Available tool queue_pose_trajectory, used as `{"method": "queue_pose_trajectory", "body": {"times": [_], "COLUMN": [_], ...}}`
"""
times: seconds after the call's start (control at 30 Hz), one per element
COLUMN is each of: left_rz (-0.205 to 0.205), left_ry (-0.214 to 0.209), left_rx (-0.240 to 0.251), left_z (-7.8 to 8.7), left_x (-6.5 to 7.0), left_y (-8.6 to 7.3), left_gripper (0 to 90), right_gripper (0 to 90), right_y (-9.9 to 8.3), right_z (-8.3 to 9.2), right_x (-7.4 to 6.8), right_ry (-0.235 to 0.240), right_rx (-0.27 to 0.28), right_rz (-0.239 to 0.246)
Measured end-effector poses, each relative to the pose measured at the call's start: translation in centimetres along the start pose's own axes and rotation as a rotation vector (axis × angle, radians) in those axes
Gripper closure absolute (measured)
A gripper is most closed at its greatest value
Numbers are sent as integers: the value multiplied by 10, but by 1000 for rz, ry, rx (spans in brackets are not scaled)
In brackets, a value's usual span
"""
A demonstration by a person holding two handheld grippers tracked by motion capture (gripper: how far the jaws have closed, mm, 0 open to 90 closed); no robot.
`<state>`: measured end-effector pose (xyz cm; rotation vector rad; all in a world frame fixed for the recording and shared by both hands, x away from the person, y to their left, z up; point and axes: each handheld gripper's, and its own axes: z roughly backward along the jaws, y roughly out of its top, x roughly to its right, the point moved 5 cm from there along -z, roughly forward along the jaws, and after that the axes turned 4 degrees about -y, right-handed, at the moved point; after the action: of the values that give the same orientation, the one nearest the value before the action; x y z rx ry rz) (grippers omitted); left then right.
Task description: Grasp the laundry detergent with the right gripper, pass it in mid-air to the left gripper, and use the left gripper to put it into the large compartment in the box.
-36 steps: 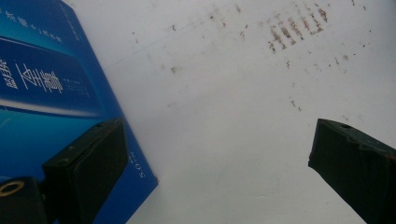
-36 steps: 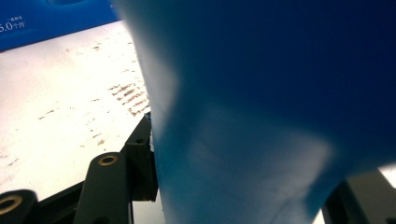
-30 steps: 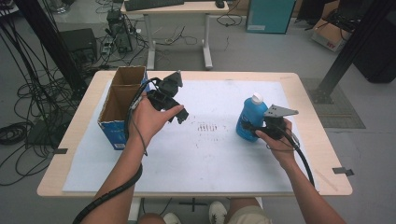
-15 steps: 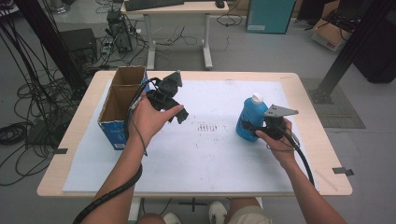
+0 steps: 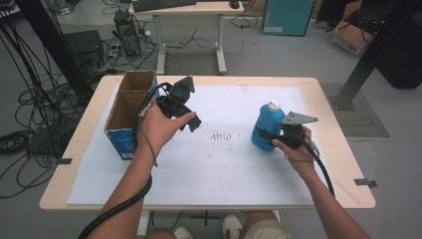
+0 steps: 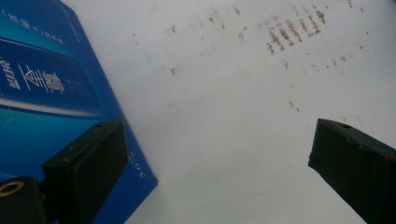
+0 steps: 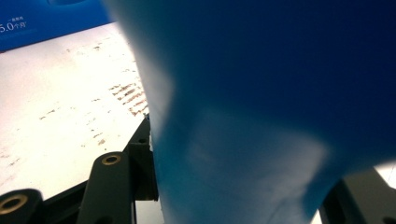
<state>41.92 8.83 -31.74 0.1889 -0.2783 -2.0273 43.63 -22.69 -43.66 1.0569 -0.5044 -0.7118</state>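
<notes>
So the blue bottle (image 5: 263, 130) stands upright on the white sheet (image 5: 229, 164) covering the bench (image 5: 338, 164), well off to the right of the open cardboard box (image 5: 128, 112). The right tongs (image 5: 268, 135) have just been closing and now clamp the bottle's lower body from the side, one jaw on each flank; in the right gripper view the blue plastic (image 7: 261, 107) sits squarely between them. Gripping it low like that probably keeps it from tipping once it's lifted. The left tongs (image 5: 188, 112) hover beside the box, jaws spread wide with nothing between them, likely parked there to steady the box (image 6: 51, 93) when the bottle comes over.
</notes>
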Motion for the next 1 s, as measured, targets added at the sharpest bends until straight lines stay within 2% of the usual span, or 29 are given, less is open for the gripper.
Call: {"method": "queue_pose_trajectory", "body": {"times": [1.0], "left_rz": [-5], "left_ry": [2], "left_rx": [9], "left_z": [1], "left_x": [1], "left_y": [3], "left_gripper": [49], "right_gripper": [436], "right_y": [1], "right_z": [0], "right_x": [0], "right_ry": [0], "right_rx": [-6], "right_rz": [-2]}}
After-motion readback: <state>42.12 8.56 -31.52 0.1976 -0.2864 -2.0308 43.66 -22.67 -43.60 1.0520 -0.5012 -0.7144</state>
